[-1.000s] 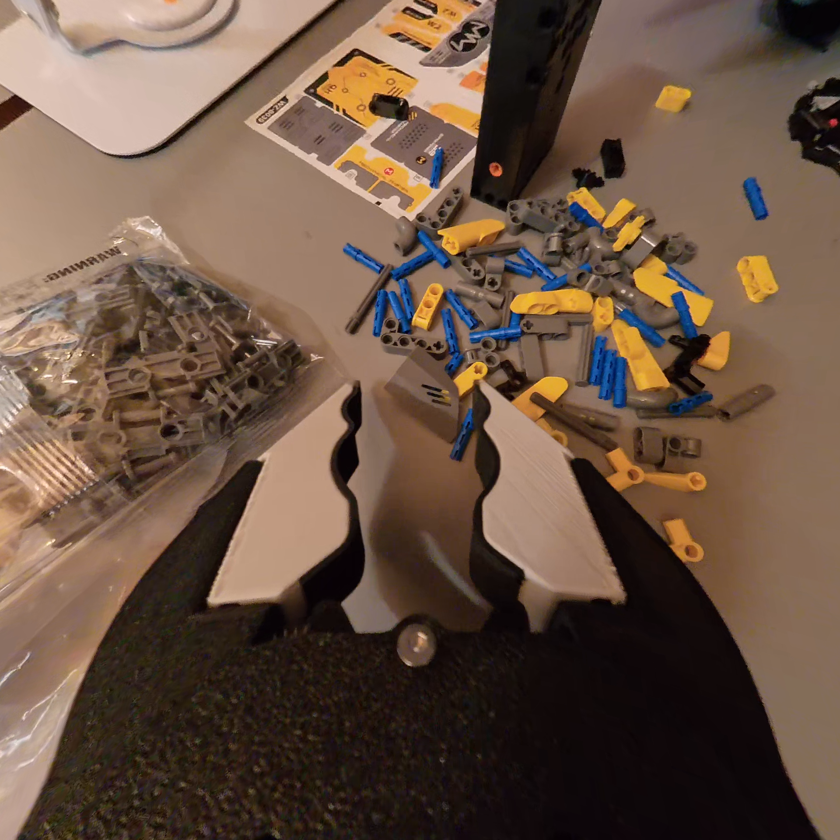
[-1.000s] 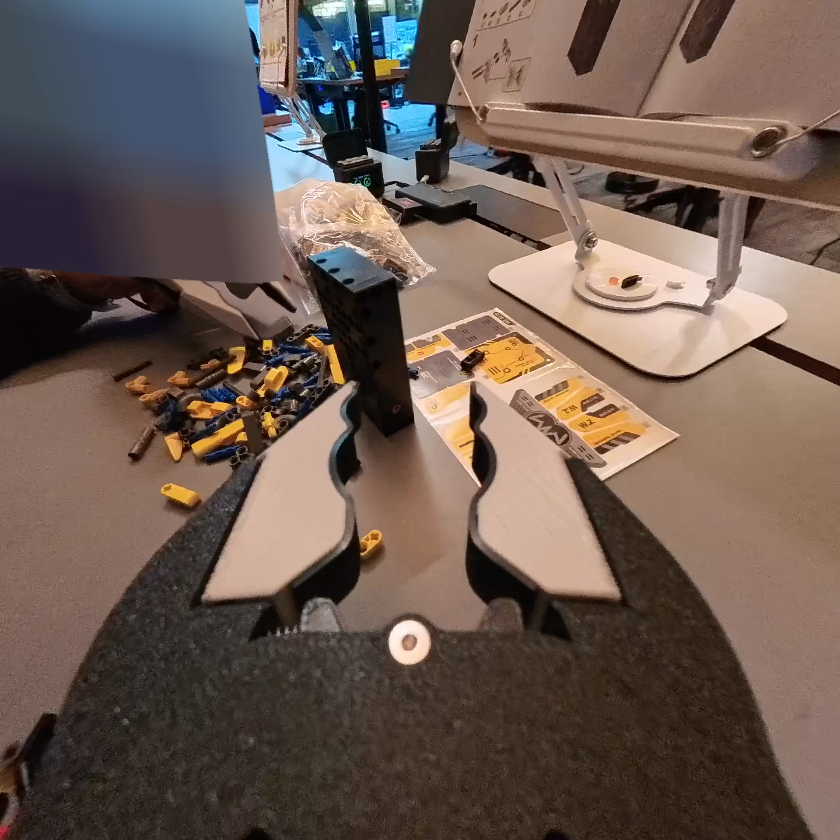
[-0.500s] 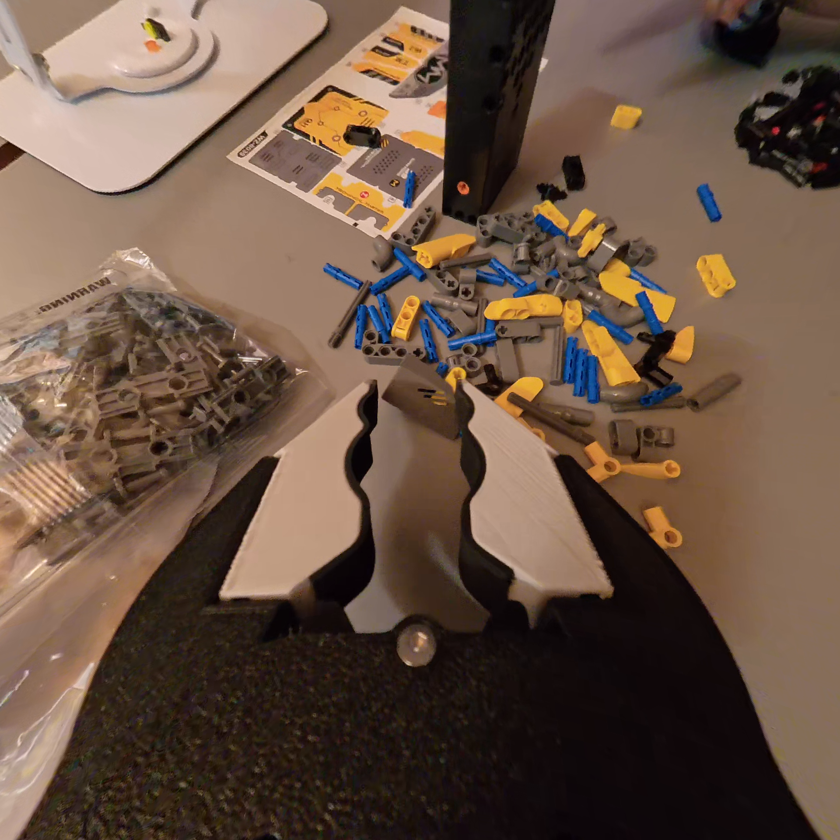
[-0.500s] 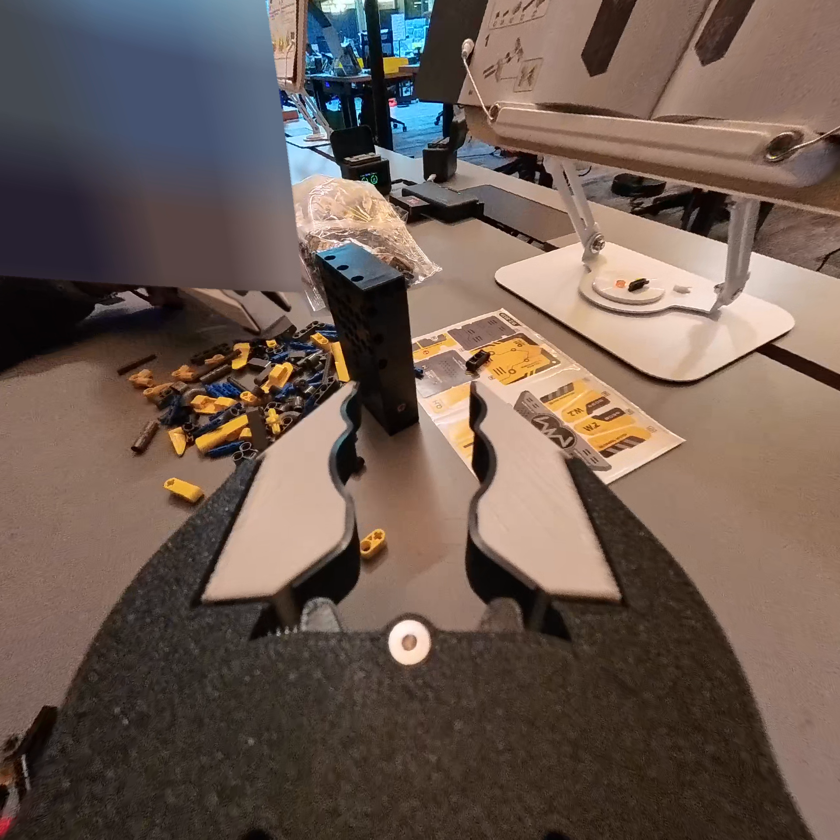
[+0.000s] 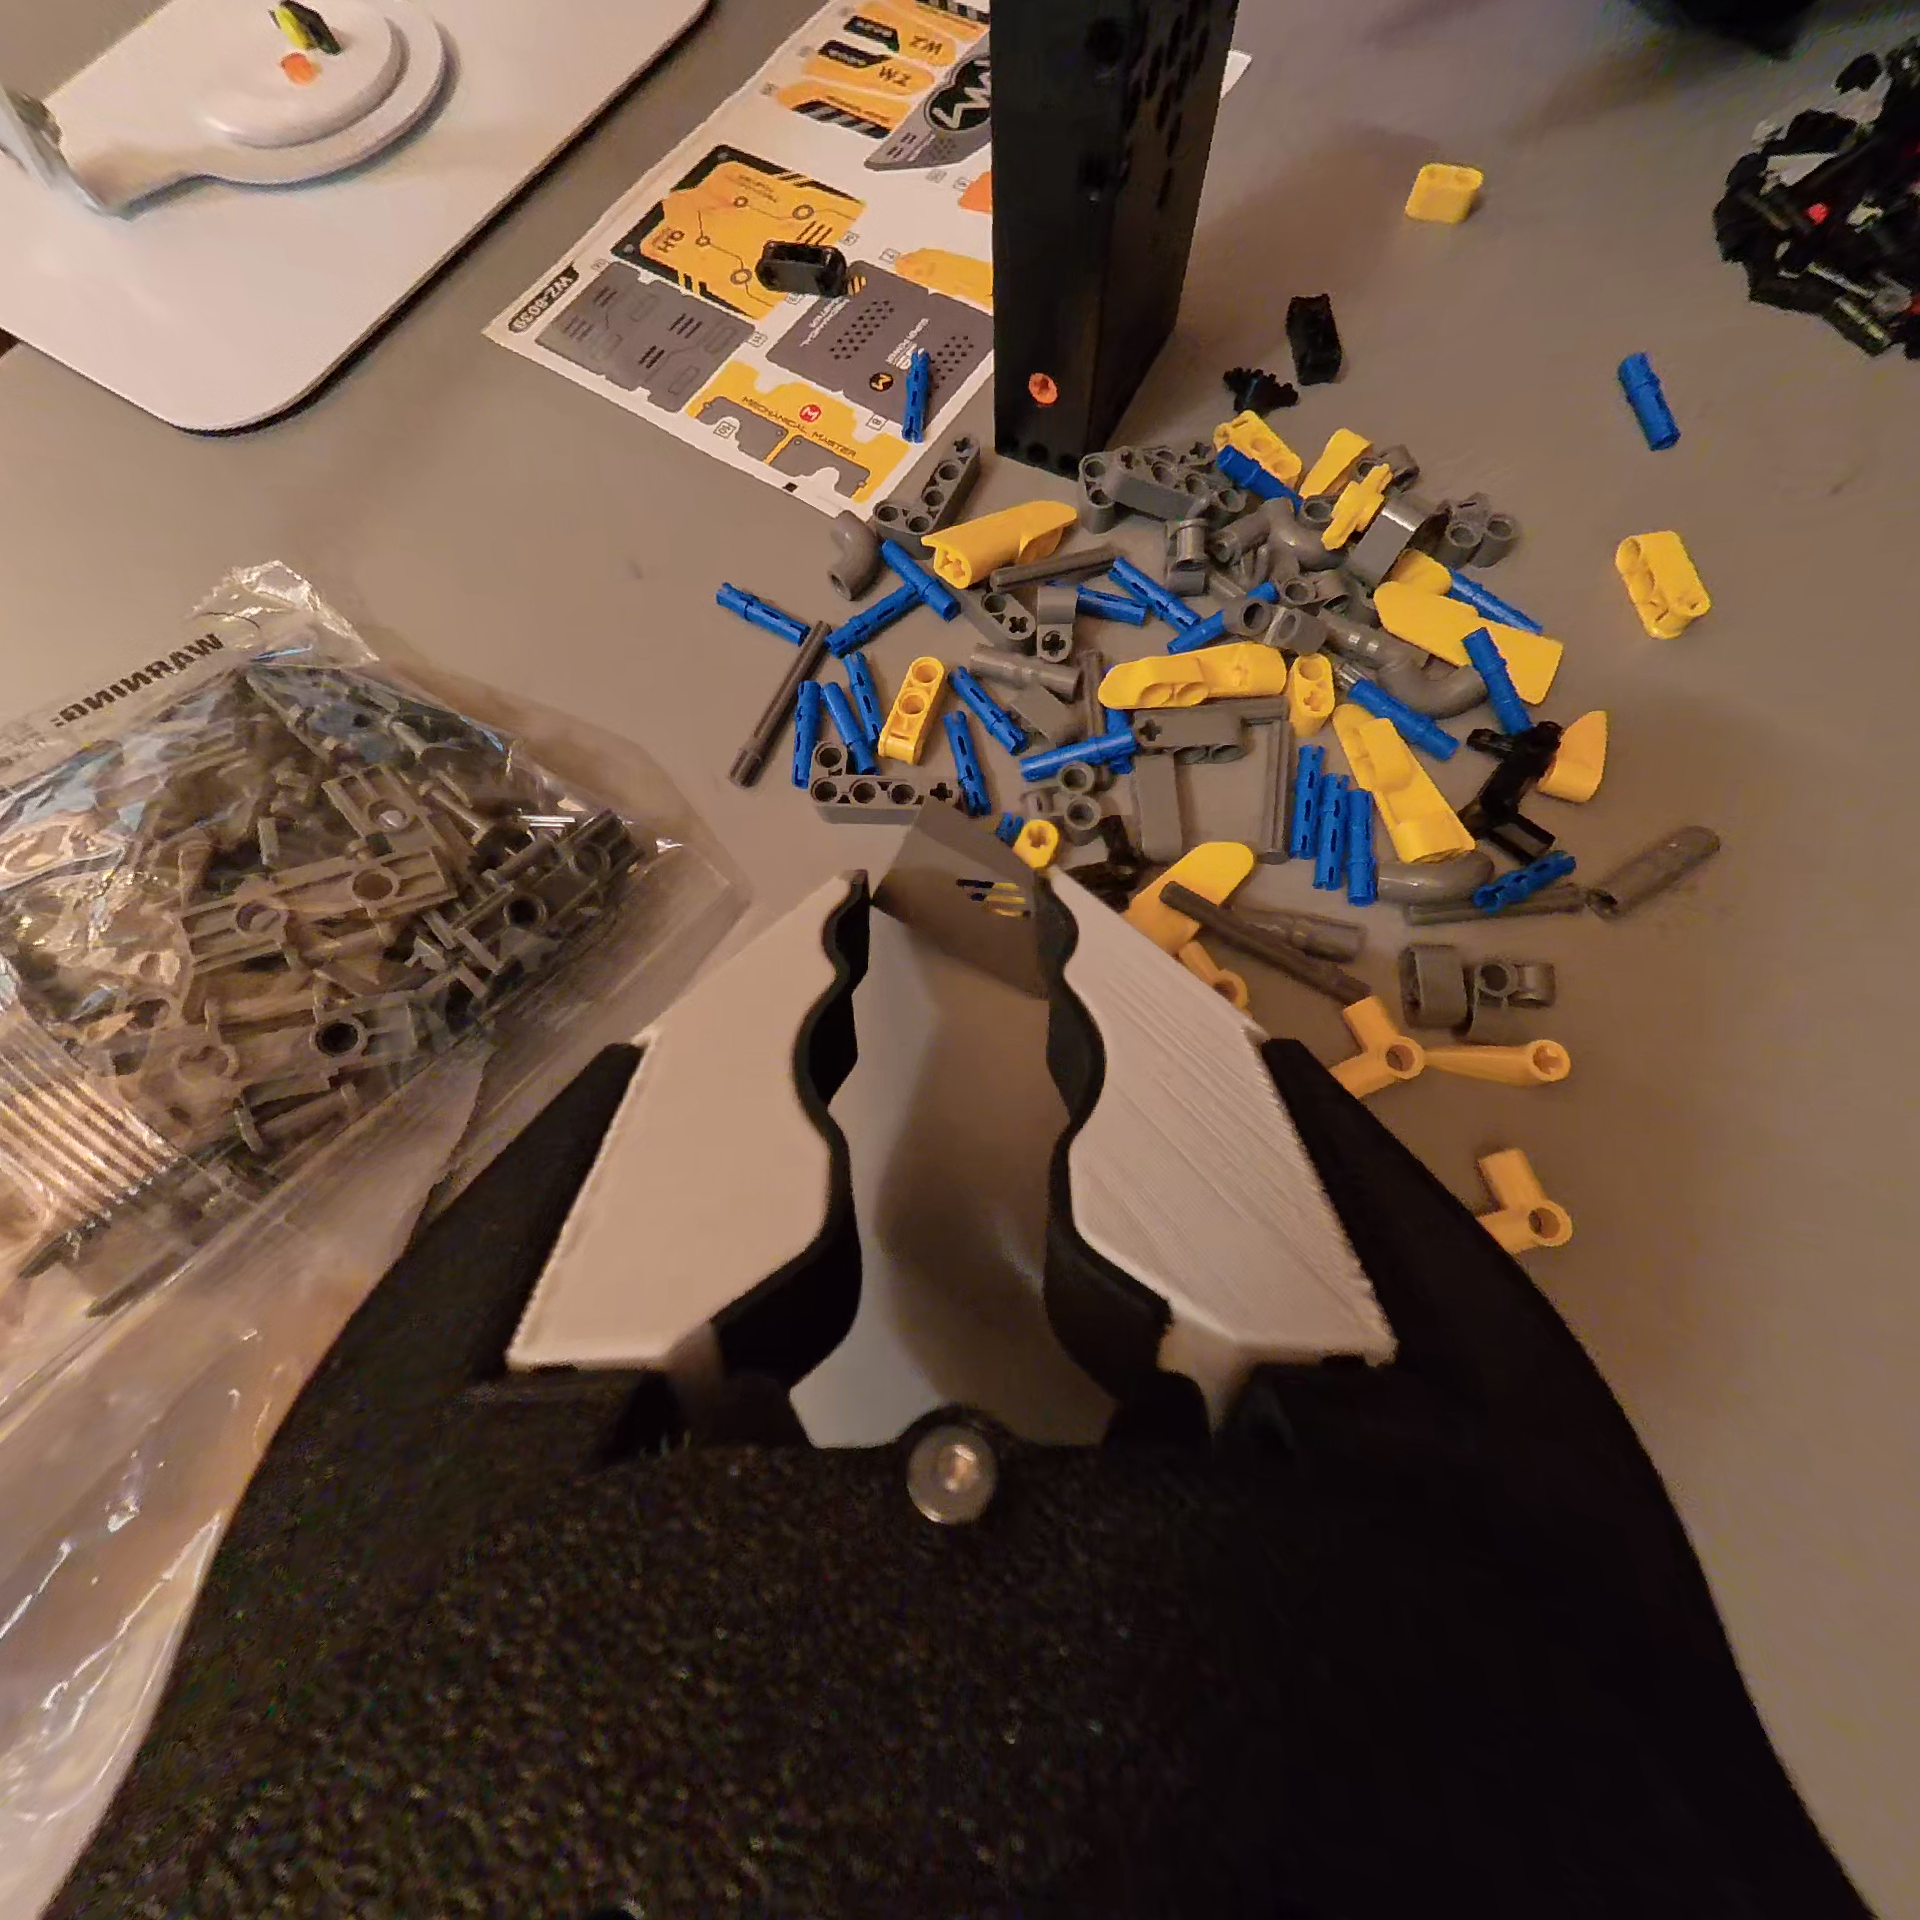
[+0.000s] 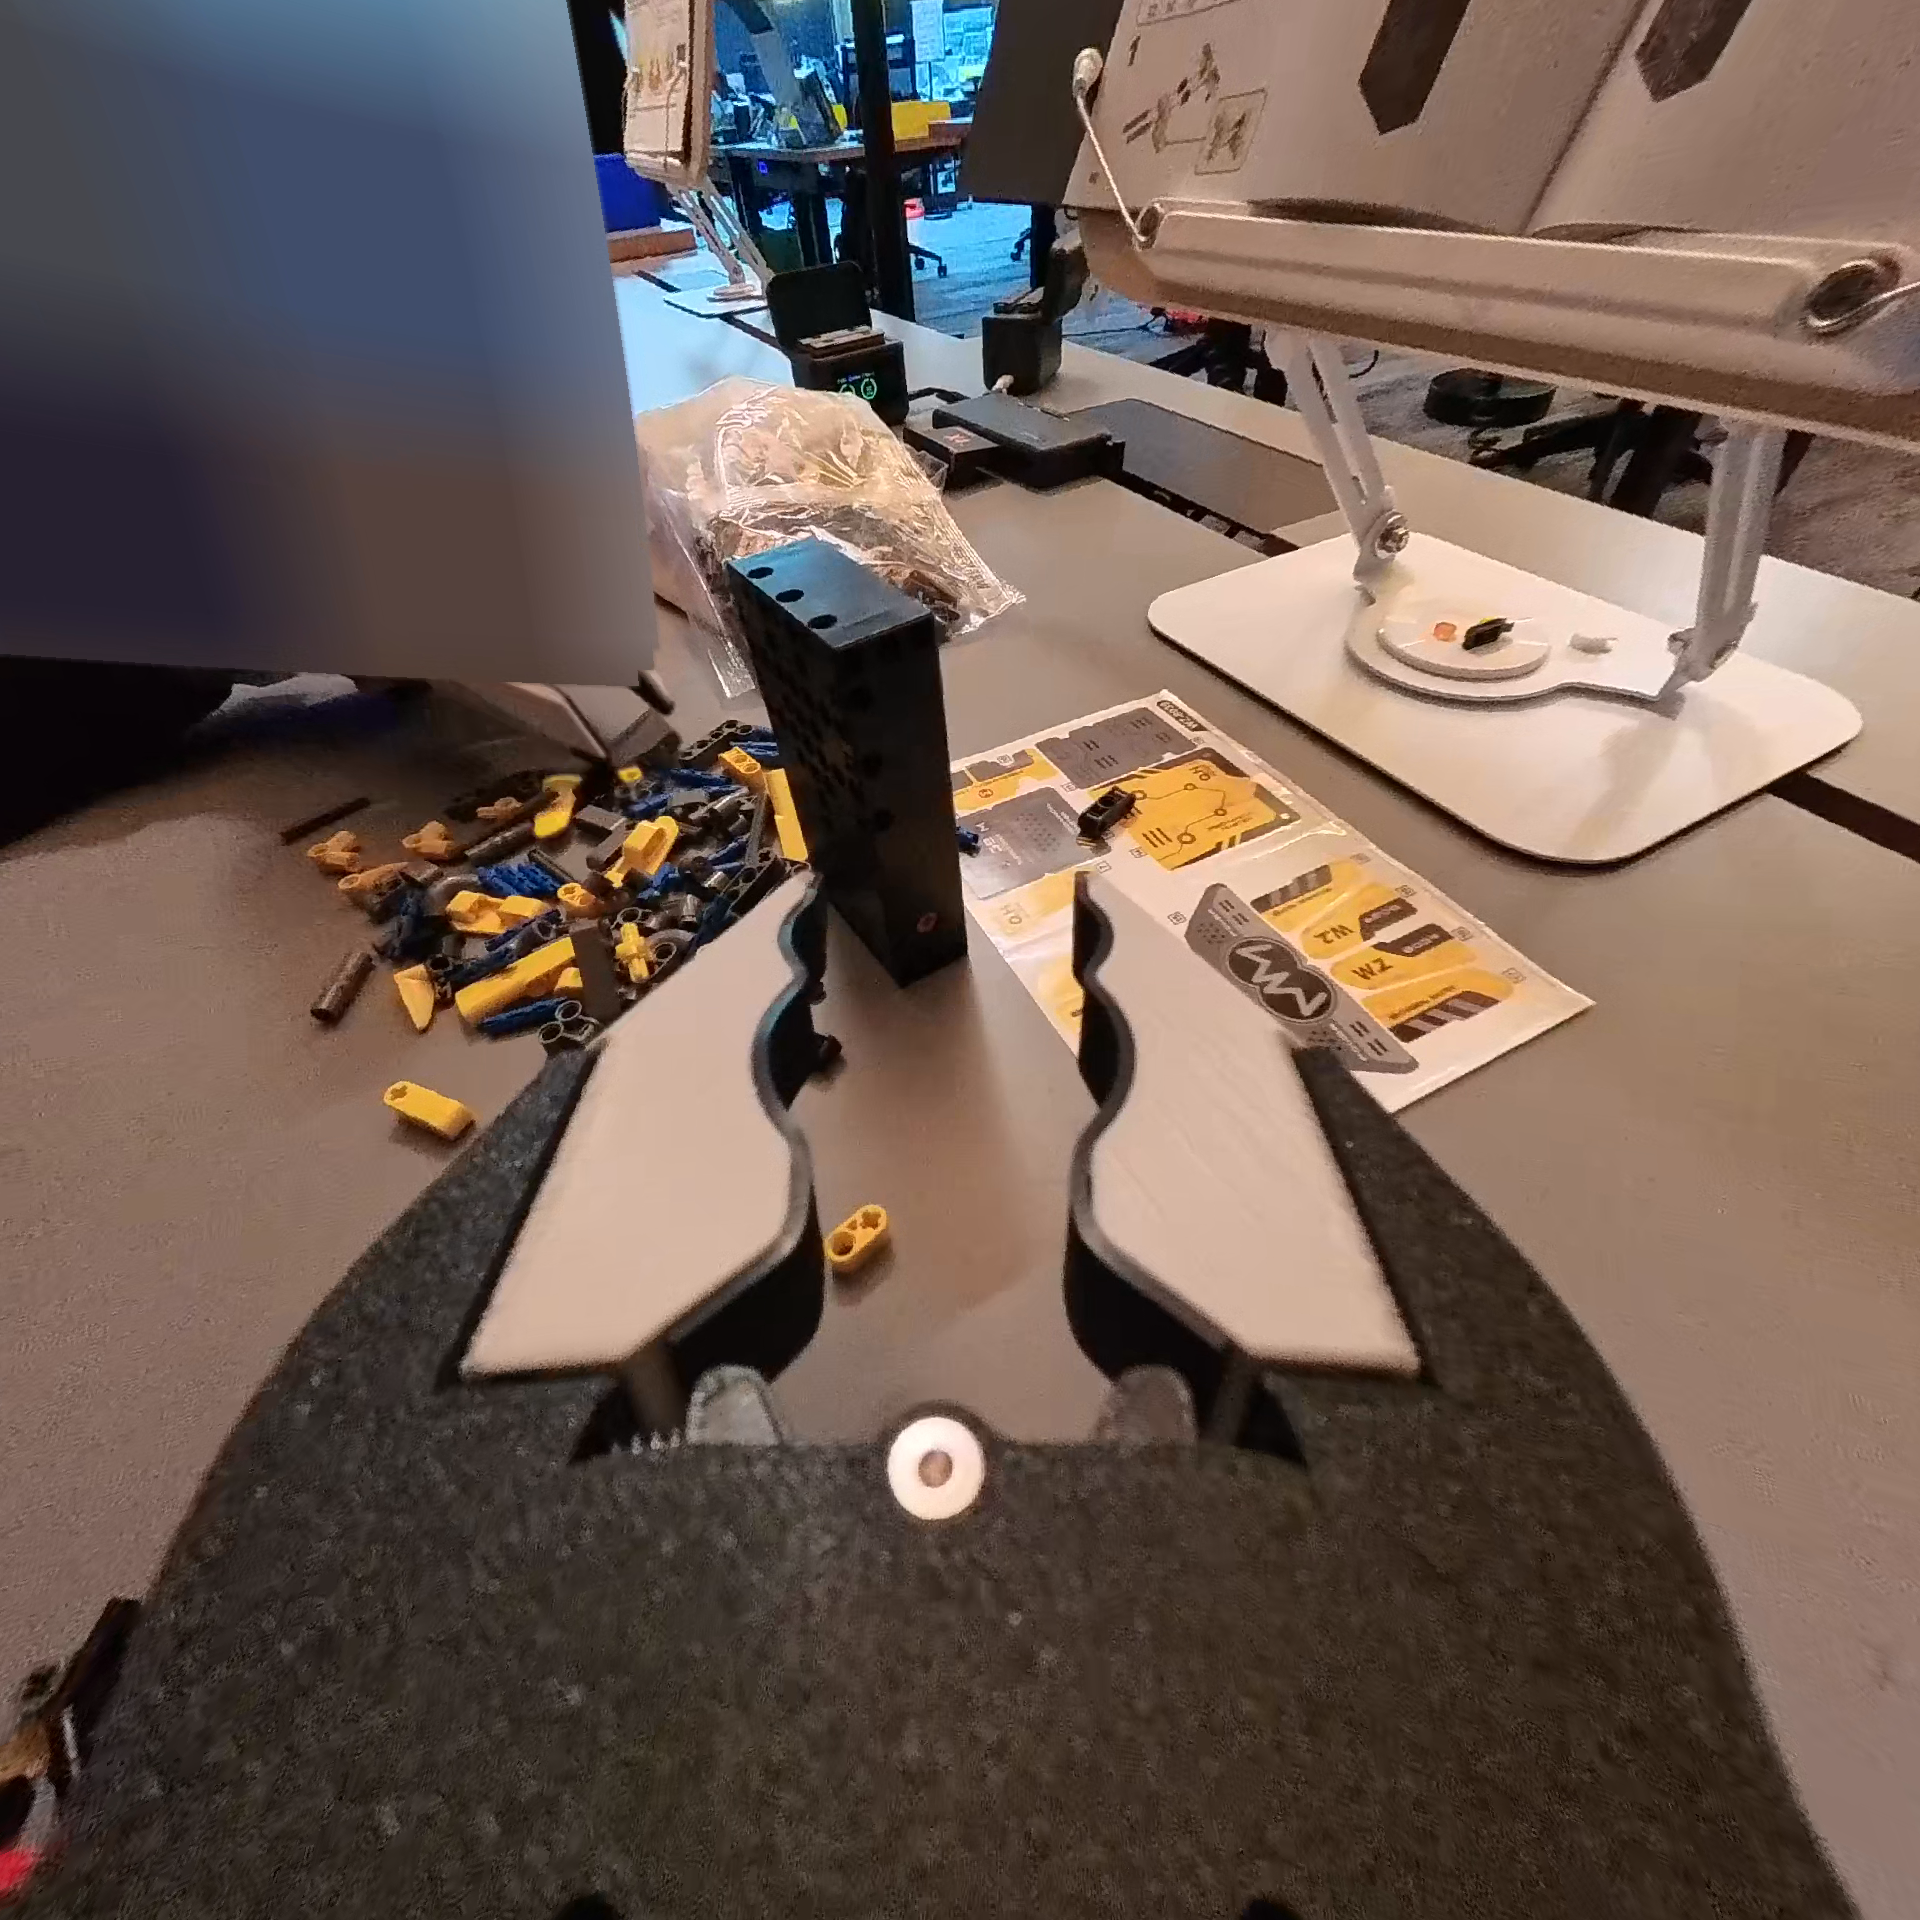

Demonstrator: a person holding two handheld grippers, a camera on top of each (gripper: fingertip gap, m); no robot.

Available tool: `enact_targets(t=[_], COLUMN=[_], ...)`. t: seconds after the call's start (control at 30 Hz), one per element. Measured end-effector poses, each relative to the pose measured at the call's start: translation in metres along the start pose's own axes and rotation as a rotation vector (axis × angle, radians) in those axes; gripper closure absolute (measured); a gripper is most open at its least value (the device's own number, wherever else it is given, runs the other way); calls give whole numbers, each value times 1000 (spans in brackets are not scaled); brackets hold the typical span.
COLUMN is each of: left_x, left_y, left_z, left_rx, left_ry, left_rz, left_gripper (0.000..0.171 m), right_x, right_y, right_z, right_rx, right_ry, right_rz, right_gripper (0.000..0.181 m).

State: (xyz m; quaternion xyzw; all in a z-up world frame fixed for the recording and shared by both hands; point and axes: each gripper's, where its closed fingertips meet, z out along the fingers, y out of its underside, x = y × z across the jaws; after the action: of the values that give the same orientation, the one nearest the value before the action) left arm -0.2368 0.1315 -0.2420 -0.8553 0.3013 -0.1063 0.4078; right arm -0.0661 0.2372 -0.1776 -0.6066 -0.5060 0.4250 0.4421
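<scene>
My left gripper [image 5: 956, 888] is shut on a grey wedge-shaped panel piece [image 5: 961, 904] with a small yellow and black mark, held at the fingertips at the near edge of a pile of blue, yellow and grey building pieces [image 5: 1195, 675]. A tall black perforated block [image 5: 1101, 208] stands upright behind the pile. My right gripper [image 6: 945, 888] is open and empty, its fingertips just short of the black block [image 6: 852, 779]. A small yellow piece [image 6: 857, 1236] lies on the table between its fingers. The left gripper [image 6: 613, 727] shows partly at the pile's far side.
A clear bag of grey pieces [image 5: 291, 914] lies left of the left gripper. A sticker sheet [image 5: 727, 291] lies beside the block. A white stand base [image 6: 1558, 748] holding an open booklet is at the right. A black model [image 5: 1829, 239] sits far right. About 20 centimeters separates my left fingertips from my right. From my right tips it is roughly 5 centimeters to the black block [image 6: 852, 779]; from my left, 15 centimeters.
My left gripper's fingers have closed from open onto the grey panel piece, which now stays between its tips. My right gripper has moved slightly closer to the black block.
</scene>
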Motion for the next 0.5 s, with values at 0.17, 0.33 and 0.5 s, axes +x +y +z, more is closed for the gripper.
enact_targets(t=[0.17,0.33,0.5], left_x=[-3,-2,-9], left_y=[-6,-8,-6], left_z=[-5,-7,-5], left_rx=[52,66,52], left_ry=[0,12,-40], left_rz=[-25,-30,-42], left_gripper=[154,157,135], right_x=[-2,-5,-6], right_y=[1,3,5], right_z=[1,3,4], right_rx=[-11,-26,-39], right_ry=[-4,-5,-5], right_rz=[-16,-33,-43], right_gripper=[135,135,135])
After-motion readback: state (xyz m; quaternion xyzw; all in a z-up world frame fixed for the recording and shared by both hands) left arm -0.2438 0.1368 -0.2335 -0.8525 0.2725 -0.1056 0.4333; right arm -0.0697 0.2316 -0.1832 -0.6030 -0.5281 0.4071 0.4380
